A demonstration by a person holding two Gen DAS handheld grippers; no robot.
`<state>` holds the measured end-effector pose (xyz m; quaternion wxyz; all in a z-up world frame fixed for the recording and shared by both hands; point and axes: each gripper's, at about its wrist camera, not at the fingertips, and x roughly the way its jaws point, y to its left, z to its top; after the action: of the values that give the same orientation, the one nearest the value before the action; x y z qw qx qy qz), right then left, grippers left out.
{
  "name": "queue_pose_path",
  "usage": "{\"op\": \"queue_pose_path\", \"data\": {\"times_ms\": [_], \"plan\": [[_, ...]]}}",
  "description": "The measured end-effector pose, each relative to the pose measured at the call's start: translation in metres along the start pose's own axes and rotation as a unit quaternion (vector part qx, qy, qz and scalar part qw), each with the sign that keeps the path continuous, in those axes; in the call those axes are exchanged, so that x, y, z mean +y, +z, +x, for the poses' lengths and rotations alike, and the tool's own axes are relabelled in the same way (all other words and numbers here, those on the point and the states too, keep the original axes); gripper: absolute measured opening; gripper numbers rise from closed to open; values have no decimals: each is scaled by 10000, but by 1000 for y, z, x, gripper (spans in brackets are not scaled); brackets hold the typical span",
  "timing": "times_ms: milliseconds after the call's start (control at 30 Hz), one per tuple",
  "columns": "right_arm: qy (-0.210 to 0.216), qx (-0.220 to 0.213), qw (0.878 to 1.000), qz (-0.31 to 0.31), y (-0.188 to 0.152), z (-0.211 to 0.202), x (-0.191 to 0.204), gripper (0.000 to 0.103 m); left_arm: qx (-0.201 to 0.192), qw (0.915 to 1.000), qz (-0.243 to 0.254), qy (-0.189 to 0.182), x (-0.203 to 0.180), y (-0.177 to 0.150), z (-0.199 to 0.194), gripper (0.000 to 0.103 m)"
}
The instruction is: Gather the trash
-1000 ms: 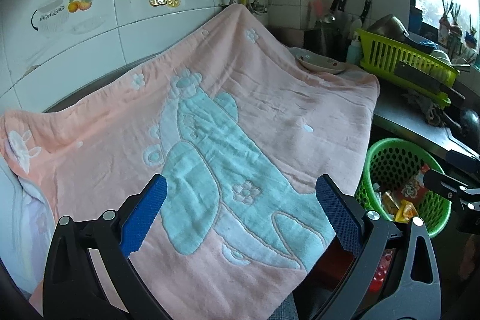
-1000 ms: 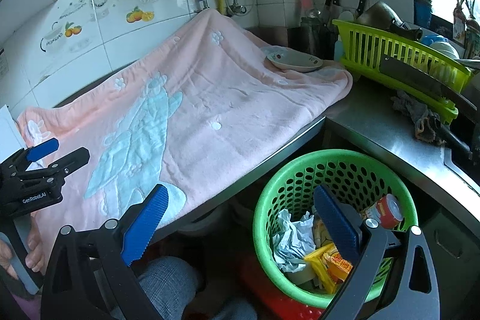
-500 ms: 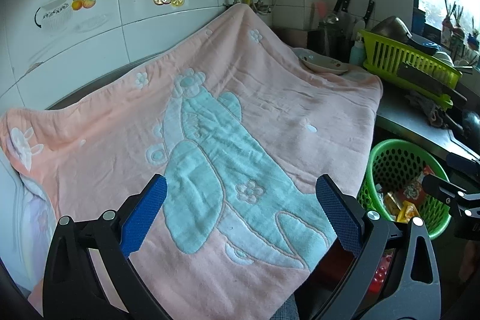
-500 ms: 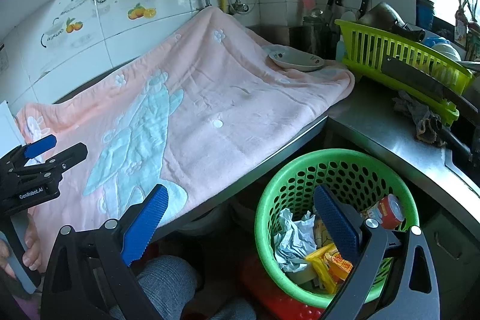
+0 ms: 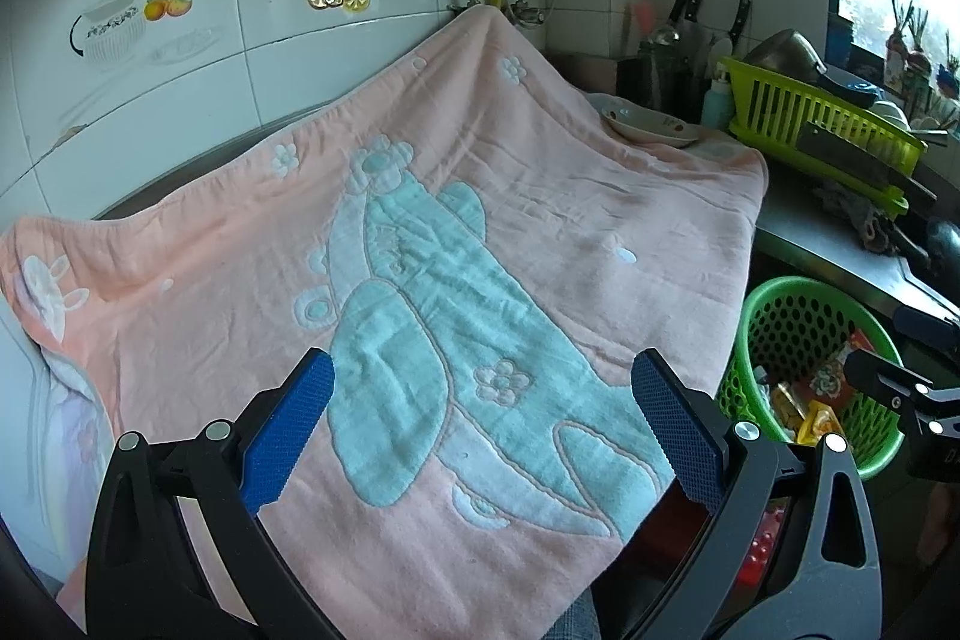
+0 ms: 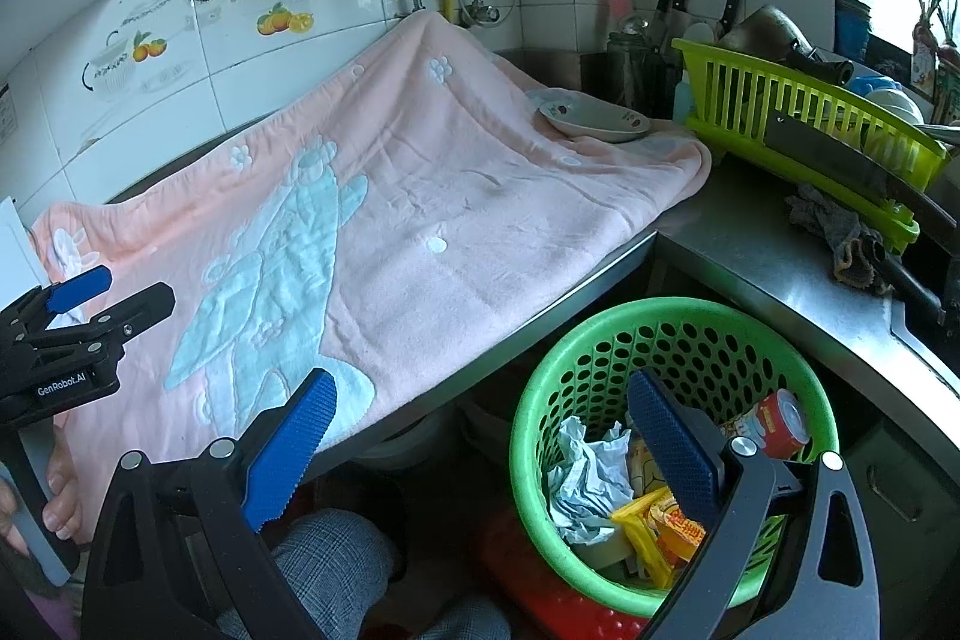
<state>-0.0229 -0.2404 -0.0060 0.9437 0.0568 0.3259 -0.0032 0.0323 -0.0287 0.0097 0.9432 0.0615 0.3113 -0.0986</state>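
A green perforated basket (image 6: 672, 328) stands on the floor below the steel counter, also in the left wrist view (image 5: 798, 304). Inside lie crumpled pale-blue paper (image 6: 585, 478), yellow snack wrappers (image 6: 660, 526) and a red can (image 6: 777, 418). My right gripper (image 6: 477, 445) hangs open above the basket's near left rim, holding nothing. My left gripper (image 5: 480, 418) is open over the pink towel (image 5: 420, 250), empty; in the right wrist view the left gripper (image 6: 111, 289) sits at the left edge, held by a hand (image 6: 57, 490).
A pink towel (image 6: 450, 208) with a blue figure covers the counter. A shallow dish (image 6: 594, 121) rests at its far corner. A lime dish rack (image 6: 804, 124), a cleaver, knives and a grey rag (image 6: 834, 232) crowd the right. Checked trousers (image 6: 336, 562) and something red sit by the basket.
Both views have drifted slightly; the left gripper pulled back a little from the towel. Both grippers stay open and empty.
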Motion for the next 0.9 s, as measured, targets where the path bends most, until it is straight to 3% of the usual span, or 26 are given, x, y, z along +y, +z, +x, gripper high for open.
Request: {"op": "queue_pose_path", "data": {"times_ms": [900], "plan": [[58, 82, 9999, -28, -2, 6, 1, 94, -20, 9999, 59, 104, 0, -2, 3, 98]]}}
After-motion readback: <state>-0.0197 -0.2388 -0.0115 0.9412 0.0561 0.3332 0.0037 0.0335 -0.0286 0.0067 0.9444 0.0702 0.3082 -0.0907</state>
